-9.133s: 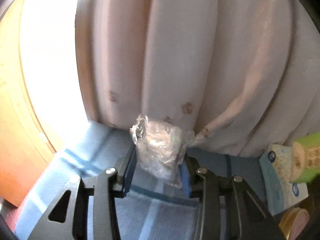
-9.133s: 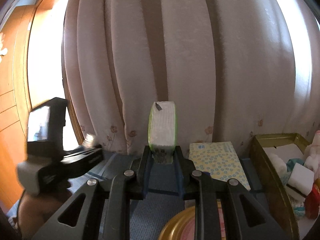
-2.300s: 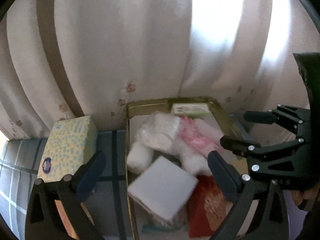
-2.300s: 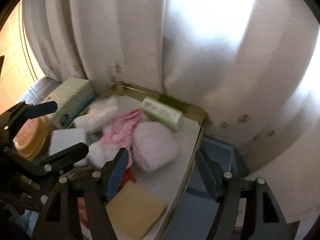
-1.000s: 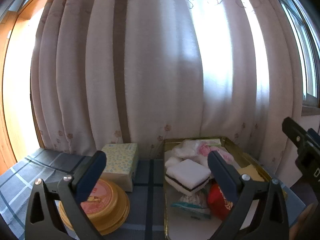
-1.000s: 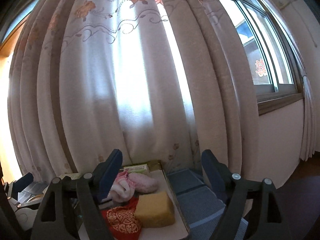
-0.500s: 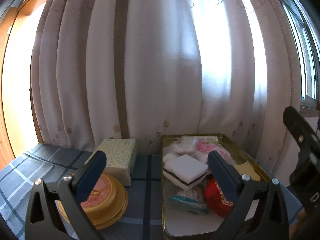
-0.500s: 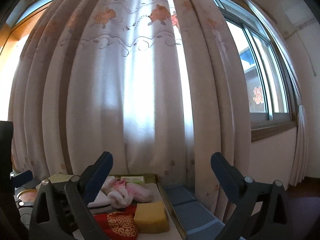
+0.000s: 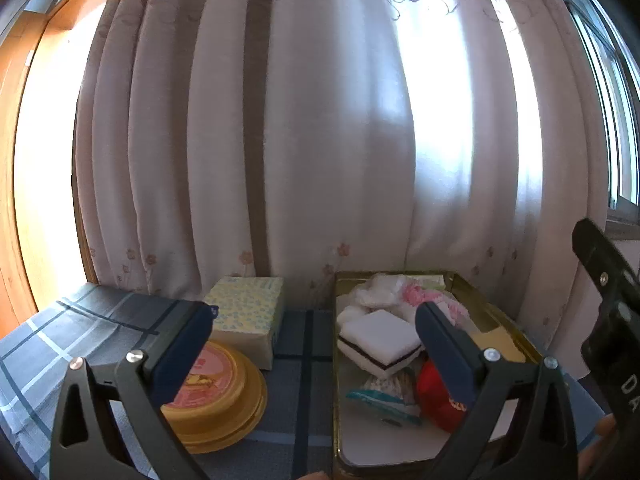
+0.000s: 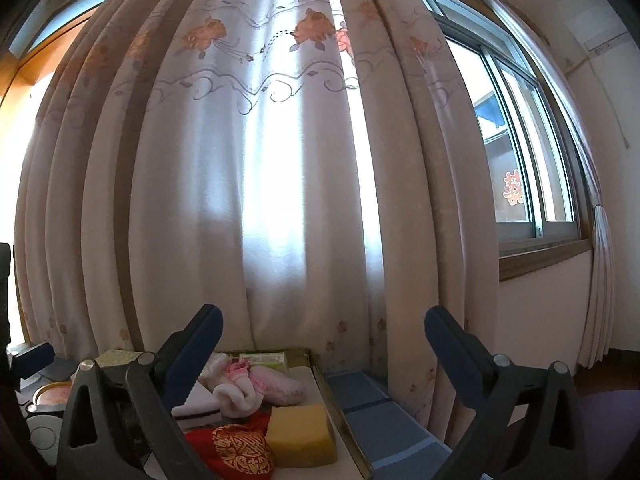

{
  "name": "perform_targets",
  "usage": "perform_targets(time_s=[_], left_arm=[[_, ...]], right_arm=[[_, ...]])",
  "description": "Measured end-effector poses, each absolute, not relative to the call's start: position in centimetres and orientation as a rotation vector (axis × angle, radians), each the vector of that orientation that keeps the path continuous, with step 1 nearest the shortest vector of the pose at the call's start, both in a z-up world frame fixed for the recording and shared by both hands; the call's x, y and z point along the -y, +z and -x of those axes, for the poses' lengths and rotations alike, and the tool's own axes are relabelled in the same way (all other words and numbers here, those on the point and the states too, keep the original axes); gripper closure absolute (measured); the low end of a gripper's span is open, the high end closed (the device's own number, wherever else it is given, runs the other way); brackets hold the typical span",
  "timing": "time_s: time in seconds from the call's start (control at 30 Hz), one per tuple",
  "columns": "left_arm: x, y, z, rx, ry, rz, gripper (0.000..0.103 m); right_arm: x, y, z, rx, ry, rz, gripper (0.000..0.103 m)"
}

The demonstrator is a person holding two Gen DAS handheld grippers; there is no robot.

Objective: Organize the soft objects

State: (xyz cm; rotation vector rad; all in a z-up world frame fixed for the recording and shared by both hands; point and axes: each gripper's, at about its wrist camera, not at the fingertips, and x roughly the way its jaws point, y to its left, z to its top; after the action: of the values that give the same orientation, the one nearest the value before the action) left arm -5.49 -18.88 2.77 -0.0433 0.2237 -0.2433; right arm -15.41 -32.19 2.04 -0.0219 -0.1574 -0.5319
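A gold tin tray point(image 9: 505, 323) on the blue checked cloth holds several soft things: a white sponge point(image 9: 380, 337), a red embroidered pouch point(image 9: 438, 399), pink and white socks point(image 10: 244, 385), a yellow sponge point(image 10: 301, 433) and a green tissue pack point(image 10: 264, 358). My left gripper point(image 9: 314, 344) is open and empty, held back above the table in front of the tray. My right gripper point(image 10: 322, 344) is open and empty, raised at the tray's right side and facing the curtain.
A yellow dotted tissue box point(image 9: 245, 309) and a round yellow tin with a pink lid point(image 9: 212, 392) stand left of the tray. A pale curtain point(image 9: 320, 140) hangs close behind the table. A window point(image 10: 524, 152) is at the right.
Both grippers have drawn back and up from the tray, open and empty. Nine seconds ago each held a packet; the green tissue pack now lies in the tray.
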Motion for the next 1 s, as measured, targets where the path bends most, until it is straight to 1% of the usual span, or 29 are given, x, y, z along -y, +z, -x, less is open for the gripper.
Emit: perform_targets(time_s=[0.23, 1.0], left_arm=[[18.4, 3.0, 5.7, -0.200, -0.247, 0.062, 0.000], [19.2, 3.3, 6.8, -0.145, -0.230, 0.000, 0.000]], right_arm=[[32.4, 2.0, 15.2, 0.143, -0.535, 0.013, 0.001], [32.2, 1.8, 15.6, 0.157, -0.550, 0.012, 0.001]])
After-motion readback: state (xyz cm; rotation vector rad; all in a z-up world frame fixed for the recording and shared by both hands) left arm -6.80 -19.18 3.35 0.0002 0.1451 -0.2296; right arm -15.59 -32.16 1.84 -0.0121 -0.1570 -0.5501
